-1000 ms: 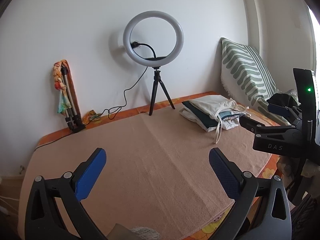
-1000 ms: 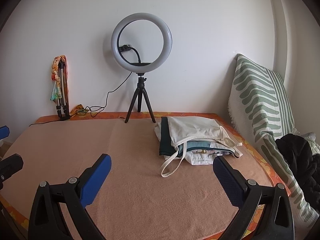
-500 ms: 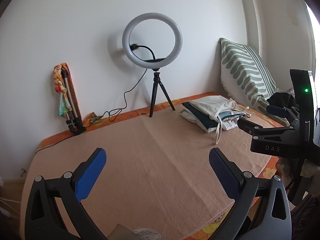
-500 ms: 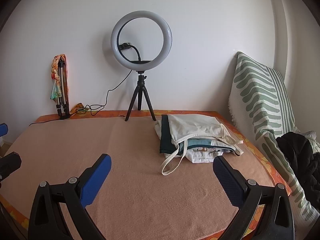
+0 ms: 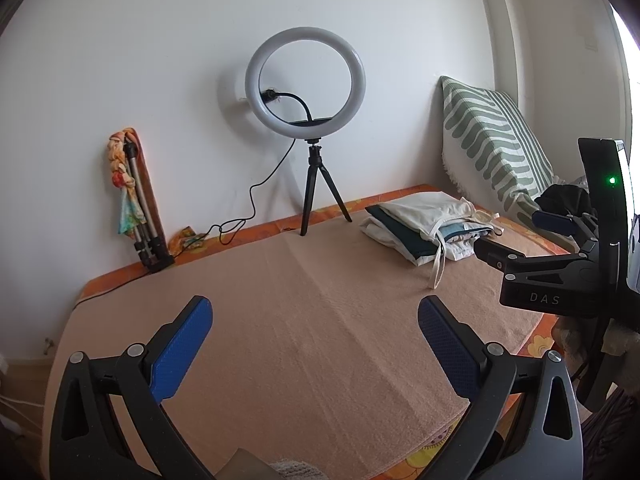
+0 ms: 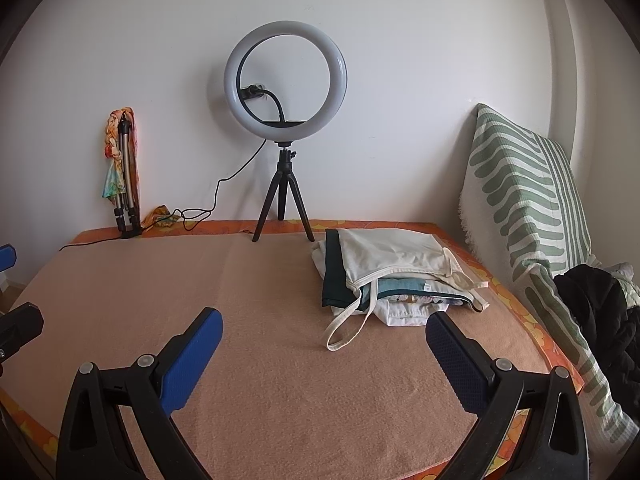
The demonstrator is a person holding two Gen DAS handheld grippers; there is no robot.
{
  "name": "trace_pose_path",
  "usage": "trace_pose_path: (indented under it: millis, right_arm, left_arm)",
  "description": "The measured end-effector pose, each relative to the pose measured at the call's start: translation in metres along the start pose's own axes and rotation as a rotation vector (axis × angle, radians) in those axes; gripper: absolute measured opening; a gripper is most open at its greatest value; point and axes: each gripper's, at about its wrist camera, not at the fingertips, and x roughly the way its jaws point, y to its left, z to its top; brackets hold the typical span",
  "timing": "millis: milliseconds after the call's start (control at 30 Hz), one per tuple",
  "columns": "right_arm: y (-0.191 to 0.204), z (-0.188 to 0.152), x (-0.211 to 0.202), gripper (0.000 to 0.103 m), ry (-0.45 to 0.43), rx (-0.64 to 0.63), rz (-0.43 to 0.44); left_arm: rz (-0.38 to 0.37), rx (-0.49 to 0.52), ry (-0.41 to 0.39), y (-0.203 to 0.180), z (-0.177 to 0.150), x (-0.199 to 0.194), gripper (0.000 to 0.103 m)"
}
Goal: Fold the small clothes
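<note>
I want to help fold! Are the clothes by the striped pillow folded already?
Folded: the cream, dark green and white clothes lie stacked in flat layers on the peach blanket.

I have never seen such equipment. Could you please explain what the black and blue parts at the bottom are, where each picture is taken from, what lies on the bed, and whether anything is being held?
No robot is here. A person holds a hand tool in each hand, and each tool ends in a two-finger claw with blue pads. A camera on each tool looks forward along its fingers, so one picture comes from the left claw and one from the right claw. Both claws are open and hold nothing.

In the left picture, the right tool also shows at the right edge.

On the bed, a tan blanket is spread. A pile of clothes lies on it toward the right, with a cream strap trailing off. Behind stands a ring light on a small tripod. A striped pillow leans at the right, with a black garment beside it.
</note>
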Motion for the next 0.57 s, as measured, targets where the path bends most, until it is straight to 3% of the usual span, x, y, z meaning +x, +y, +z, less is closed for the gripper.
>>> trace_pose_path:
  millis: [567]
  right_arm:
    - [0.004,0.0028,0.005,0.103,0.003,-0.009,0.017]
  left_arm:
    - [-0.005,-0.002,0.001,0.0017,0.0004,0.0,0.102]
